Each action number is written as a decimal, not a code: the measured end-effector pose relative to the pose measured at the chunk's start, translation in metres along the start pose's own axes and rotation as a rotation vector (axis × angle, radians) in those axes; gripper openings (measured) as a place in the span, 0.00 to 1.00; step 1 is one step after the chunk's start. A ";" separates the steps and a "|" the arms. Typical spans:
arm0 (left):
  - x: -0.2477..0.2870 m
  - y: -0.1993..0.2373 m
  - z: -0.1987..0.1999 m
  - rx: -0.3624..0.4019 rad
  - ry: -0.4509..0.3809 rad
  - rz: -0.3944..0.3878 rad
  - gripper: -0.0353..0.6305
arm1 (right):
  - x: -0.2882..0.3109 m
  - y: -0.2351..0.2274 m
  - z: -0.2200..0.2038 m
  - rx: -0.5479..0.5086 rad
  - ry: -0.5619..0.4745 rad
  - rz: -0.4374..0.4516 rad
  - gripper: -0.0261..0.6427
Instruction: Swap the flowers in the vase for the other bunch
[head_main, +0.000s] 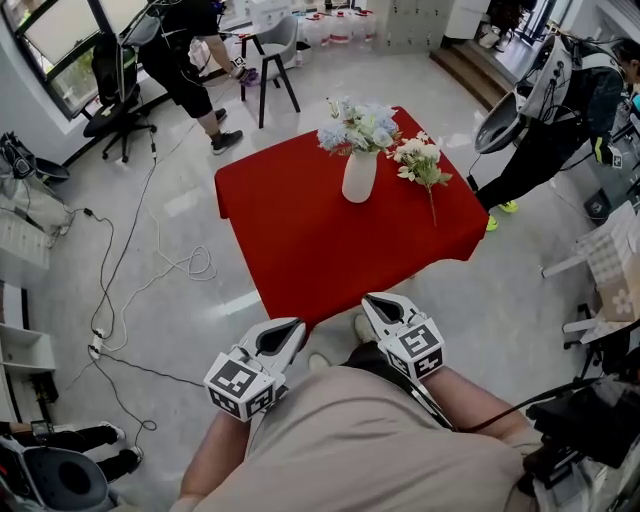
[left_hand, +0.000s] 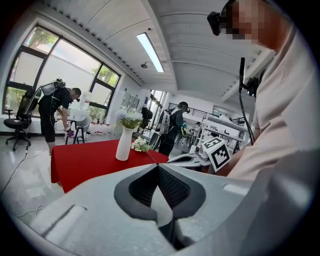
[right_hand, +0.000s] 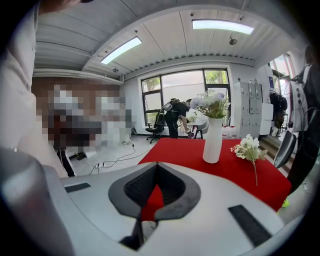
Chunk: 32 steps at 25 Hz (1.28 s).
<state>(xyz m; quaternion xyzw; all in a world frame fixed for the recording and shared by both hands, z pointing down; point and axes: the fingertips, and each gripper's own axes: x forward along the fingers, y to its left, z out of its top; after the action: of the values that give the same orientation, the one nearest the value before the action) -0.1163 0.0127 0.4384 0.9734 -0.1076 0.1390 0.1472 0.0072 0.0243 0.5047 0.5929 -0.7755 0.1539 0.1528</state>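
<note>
A white vase (head_main: 359, 176) stands on the red table (head_main: 300, 240) and holds a bunch of pale blue and white flowers (head_main: 358, 126). A second bunch of white flowers (head_main: 420, 158) lies on the cloth just right of the vase. Both grippers hover at the table's near edge, well short of the vase. My left gripper (head_main: 293, 327) is shut with nothing in it, and so is my right gripper (head_main: 374, 301). The left gripper view shows the vase (left_hand: 123, 143) far ahead. In the right gripper view the vase (right_hand: 213, 140) and the loose bunch (right_hand: 248, 148) lie ahead to the right.
A person (head_main: 190, 60) bends near a chair (head_main: 272, 50) beyond the table's far left. Another person (head_main: 560, 110) with a backpack stands close to the table's right side. An office chair (head_main: 118, 105) and cables (head_main: 150, 270) occupy the floor on the left.
</note>
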 end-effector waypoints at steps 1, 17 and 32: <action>-0.001 0.000 -0.001 0.000 0.000 0.001 0.06 | 0.000 0.001 -0.001 -0.008 0.004 0.003 0.06; -0.003 -0.003 -0.009 0.007 0.015 -0.003 0.06 | -0.002 0.015 -0.012 -0.015 0.031 0.025 0.06; -0.005 0.000 -0.012 0.001 0.021 0.020 0.06 | 0.008 0.020 -0.020 -0.022 0.061 0.063 0.06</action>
<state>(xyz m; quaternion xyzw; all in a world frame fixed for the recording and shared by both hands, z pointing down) -0.1241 0.0171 0.4484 0.9708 -0.1155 0.1509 0.1466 -0.0129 0.0309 0.5248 0.5615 -0.7903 0.1682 0.1782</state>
